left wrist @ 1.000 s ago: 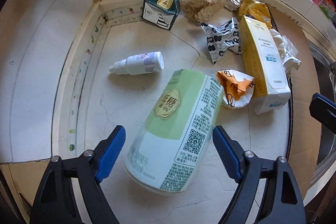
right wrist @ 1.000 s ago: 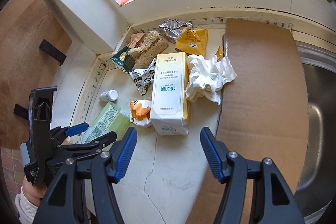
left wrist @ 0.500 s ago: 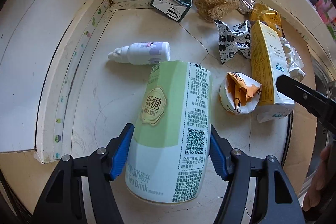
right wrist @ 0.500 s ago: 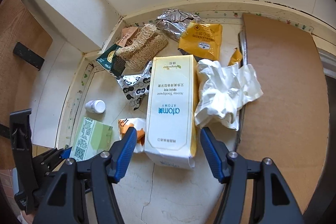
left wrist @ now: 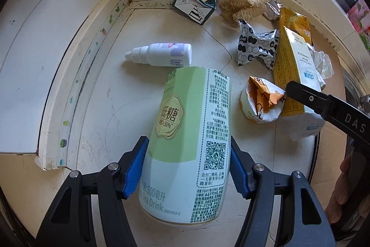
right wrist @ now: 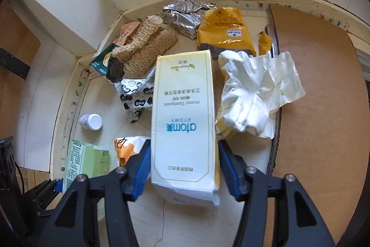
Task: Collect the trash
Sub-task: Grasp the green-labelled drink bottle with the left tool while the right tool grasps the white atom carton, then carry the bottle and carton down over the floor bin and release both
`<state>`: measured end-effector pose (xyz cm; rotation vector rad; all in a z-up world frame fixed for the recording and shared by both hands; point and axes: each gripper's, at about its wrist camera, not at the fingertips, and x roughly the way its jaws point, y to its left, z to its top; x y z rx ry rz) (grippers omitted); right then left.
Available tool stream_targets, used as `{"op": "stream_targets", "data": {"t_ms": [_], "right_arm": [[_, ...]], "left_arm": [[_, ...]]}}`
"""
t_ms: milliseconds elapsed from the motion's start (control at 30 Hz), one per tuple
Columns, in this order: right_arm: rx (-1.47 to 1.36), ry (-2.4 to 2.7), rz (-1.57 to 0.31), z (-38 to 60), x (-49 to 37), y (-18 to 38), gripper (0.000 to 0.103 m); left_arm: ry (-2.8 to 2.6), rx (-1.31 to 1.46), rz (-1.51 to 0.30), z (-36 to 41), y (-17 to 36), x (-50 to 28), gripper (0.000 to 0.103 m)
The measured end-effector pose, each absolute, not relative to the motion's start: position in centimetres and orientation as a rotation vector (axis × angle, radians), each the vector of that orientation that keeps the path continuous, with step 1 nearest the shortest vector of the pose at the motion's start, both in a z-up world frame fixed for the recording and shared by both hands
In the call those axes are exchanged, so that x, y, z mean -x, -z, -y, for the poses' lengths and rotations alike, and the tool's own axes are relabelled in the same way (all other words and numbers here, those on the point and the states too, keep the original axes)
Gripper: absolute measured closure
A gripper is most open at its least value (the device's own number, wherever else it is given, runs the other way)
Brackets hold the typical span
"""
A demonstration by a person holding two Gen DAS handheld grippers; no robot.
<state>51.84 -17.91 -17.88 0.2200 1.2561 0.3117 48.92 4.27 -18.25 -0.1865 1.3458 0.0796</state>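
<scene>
The left gripper (left wrist: 187,167) now has its blue pads (left wrist: 135,168) against both sides of the green and white tea drink carton (left wrist: 188,142), and its jaws are closing on it. A second ago the pads stood wide of the carton, with clear gaps on each side, and the carton lay tilted across the view; now it runs straight up between the fingers. The carton lies on the cracked white countertop (left wrist: 97,108), just below the small white dropper bottle (left wrist: 161,57), which has not moved.

The right gripper (right wrist: 183,173) has come down over the white and yellow toothpaste box (right wrist: 185,122). A second ago its fingers hung above bare countertop, short of the box; now the near end of the box sits between them. Its jaws are closing: the left pad (right wrist: 142,168) is at the box's edge, while a thin gap shows at the right one, so a firm grip cannot be told.

Beside the toothpaste box, the crumpled white paper (right wrist: 256,96) lies on its right, touching the brown cardboard sheet (right wrist: 319,96). On its left lie the orange and white wrapper (right wrist: 129,147) and the black and white patterned wrapper (right wrist: 136,94). Beyond the box are the loofah (right wrist: 145,50), the silver foil bag (right wrist: 182,15) and the yellow cracker bag (right wrist: 222,27). None of these has shifted.
</scene>
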Motion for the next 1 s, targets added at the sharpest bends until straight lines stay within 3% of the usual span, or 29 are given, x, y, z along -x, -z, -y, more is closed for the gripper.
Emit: {"op": "stream_targets", "data": {"t_ms": [500, 1000], "right_arm": [[-0.248, -0.371, -1.188, 18.8, -44.4, 13.6, 0.053], [-0.25, -0.356, -1.124, 19.6, -29.9, 8.4, 0.053]], "left_arm": [[-0.019, 0.194, -1.248, -2.6, 12.4, -42.2, 0.04], [0.111, 0.172, -1.156, -2.2, 7.6, -30.8, 0.04]]}}
